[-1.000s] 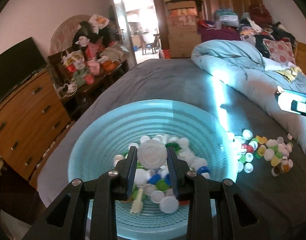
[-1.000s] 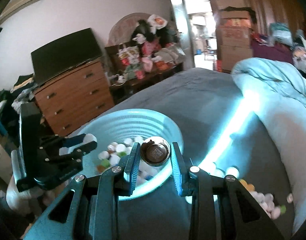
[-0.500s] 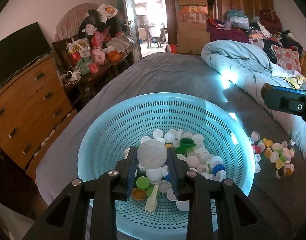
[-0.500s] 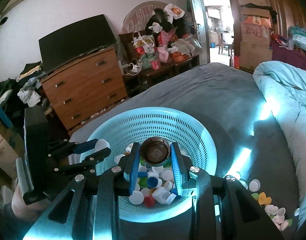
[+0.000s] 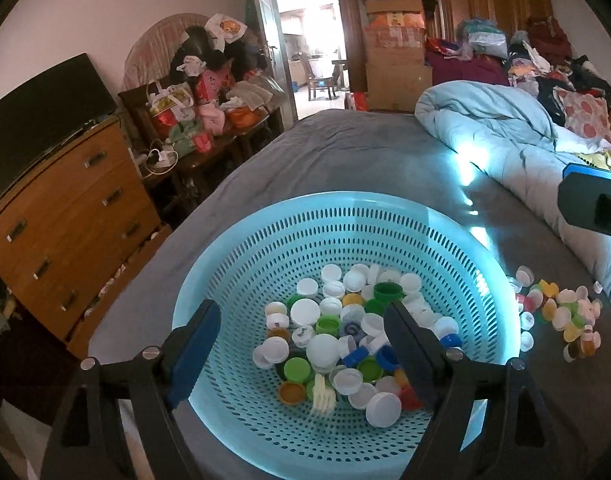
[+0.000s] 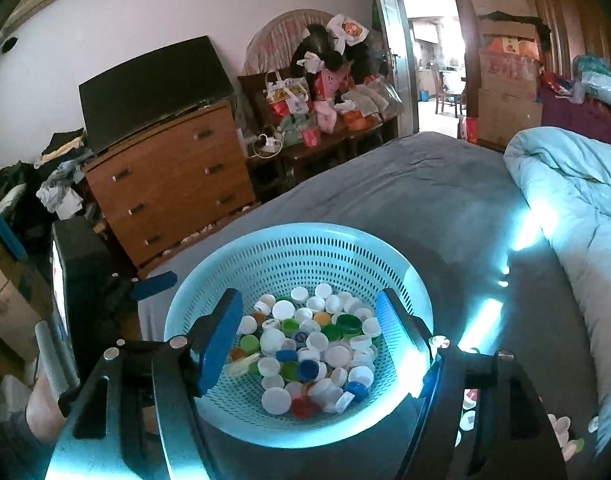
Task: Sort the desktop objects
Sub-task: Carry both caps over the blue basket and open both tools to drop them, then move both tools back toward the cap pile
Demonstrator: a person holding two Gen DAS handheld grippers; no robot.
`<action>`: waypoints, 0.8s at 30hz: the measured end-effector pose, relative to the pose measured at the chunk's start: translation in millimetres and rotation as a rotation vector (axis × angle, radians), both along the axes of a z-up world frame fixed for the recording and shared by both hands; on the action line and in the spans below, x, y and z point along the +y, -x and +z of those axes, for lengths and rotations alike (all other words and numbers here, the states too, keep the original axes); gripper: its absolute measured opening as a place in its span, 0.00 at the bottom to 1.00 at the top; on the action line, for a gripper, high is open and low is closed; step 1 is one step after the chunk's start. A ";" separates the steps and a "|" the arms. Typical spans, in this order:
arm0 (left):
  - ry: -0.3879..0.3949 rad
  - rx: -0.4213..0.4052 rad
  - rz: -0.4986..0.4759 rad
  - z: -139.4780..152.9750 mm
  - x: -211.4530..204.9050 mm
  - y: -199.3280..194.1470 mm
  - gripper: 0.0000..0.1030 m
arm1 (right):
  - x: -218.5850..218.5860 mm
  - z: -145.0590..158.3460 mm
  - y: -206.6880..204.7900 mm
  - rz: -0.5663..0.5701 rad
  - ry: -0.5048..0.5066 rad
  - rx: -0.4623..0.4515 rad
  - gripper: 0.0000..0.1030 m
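A turquoise perforated basket (image 5: pixel 345 200) sits on the grey bed, holding several plastic bottle caps (image 5: pixel 345 320) in white, green, blue and orange, plus a small plastic fork (image 5: pixel 323 396). My left gripper (image 5: pixel 299 308) hovers over the basket's near side; its jaws are opening and hold nothing. A large white cap (image 5: pixel 322 350) lies on the heap just below them. In the right wrist view the basket (image 6: pixel 297 232) lies under my right gripper (image 6: pixel 307 297), whose jaws are also opening and hold nothing. More loose caps (image 5: pixel 557 312) lie on the bed to the right of the basket.
A light blue duvet (image 5: pixel 505 128) is bunched along the bed's right side. A wooden dresser (image 5: pixel 65 216) with a TV stands to the left, past the bed's edge, beside a cluttered dark side table (image 5: pixel 209 120). Stacked cardboard boxes (image 5: pixel 393 40) stand by the doorway.
Both grippers went from shut to wide apart. The white lid left the left jaws and the dark round cap left the right jaws. The right gripper moved further over the basket.
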State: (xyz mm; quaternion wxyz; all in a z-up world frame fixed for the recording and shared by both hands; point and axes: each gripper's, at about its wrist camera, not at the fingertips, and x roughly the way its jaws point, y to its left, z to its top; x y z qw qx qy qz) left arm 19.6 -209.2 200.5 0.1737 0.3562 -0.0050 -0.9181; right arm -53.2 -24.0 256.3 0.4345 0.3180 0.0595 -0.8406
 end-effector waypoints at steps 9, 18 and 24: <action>-0.025 0.023 -0.139 0.2 37.6 -17.5 0.85 | 70.4 -4.2 -12.2 -0.113 0.083 0.020 0.65; -0.211 -0.053 -0.622 -64.1 173.4 -43.2 0.85 | 236.7 -143.8 -44.8 -0.448 0.052 -0.264 0.68; -0.236 -0.229 -0.495 -145.7 194.2 24.1 0.71 | 286.6 -193.4 -76.7 -0.497 0.029 -0.359 0.67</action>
